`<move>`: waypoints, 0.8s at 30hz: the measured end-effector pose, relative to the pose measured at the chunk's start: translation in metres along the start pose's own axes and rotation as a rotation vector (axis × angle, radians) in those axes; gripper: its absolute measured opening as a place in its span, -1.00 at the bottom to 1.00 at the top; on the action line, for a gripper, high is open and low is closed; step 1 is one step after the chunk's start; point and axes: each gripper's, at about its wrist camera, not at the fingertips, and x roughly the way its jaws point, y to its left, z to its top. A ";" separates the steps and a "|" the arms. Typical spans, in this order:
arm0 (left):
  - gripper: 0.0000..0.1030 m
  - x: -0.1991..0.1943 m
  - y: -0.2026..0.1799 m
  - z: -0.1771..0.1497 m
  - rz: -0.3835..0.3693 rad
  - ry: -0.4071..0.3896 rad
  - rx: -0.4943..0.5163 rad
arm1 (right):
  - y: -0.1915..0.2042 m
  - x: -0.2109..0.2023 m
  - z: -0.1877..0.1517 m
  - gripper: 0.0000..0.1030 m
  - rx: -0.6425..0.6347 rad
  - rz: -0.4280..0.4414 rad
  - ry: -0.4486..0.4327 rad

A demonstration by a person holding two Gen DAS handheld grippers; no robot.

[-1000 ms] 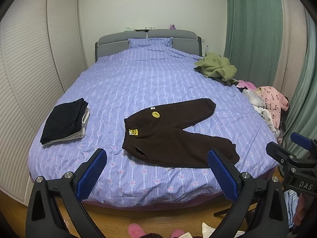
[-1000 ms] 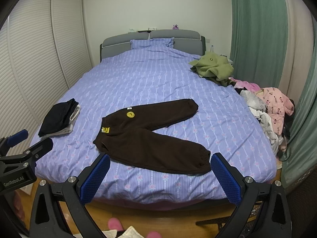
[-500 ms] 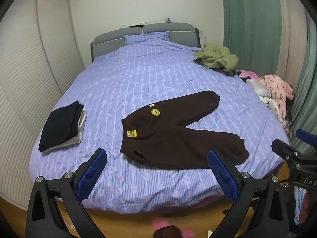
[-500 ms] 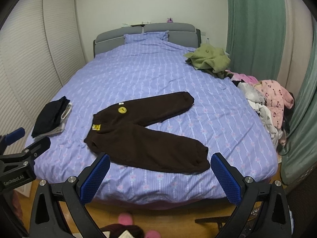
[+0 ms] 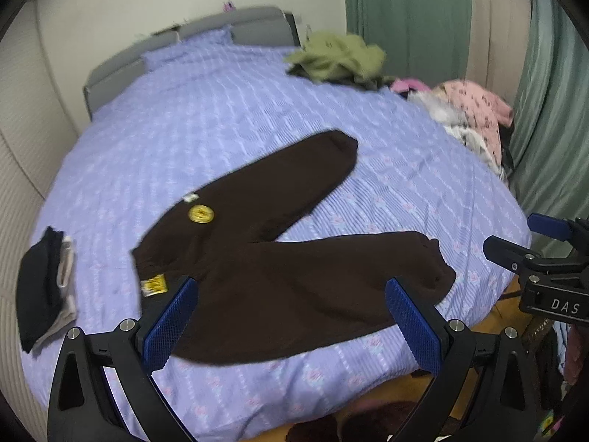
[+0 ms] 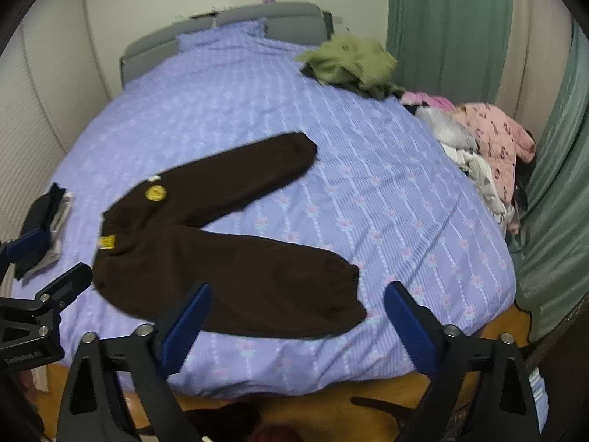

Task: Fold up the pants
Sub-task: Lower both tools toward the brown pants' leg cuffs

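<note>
progress: nothing folded yet | dark brown fleece pants [image 5: 279, 258] lying flat, legs splayed, on lilac patterned bed cover [image 5: 221, 118] | i am holding left gripper [image 5: 291, 316] and right gripper [image 6: 298, 320] spread wide, gripping nothing | left: every fold

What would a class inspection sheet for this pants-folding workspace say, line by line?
Surface: bed with purple patterned cover.
Job's things: brown pants lying flat, legs spread, unfolded.
Clutter: folded dark stack at left edge; green garment near headboard; pink clothes pile at right edge.
Grippers: left gripper and right gripper open, holding nothing.
Cables: nothing seen.
Surroundings: green curtain, white wall.
</note>
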 end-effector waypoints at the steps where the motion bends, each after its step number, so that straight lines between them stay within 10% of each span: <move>1: 1.00 0.011 -0.005 0.005 -0.006 0.017 0.002 | -0.008 0.011 0.003 0.69 0.014 -0.002 0.022; 9: 1.00 0.099 -0.047 0.030 0.034 0.139 -0.048 | -0.062 0.117 0.017 0.05 0.071 0.043 0.210; 24: 1.00 0.161 -0.076 0.021 0.073 0.326 -0.122 | -0.074 0.229 -0.002 -0.19 0.040 0.205 0.468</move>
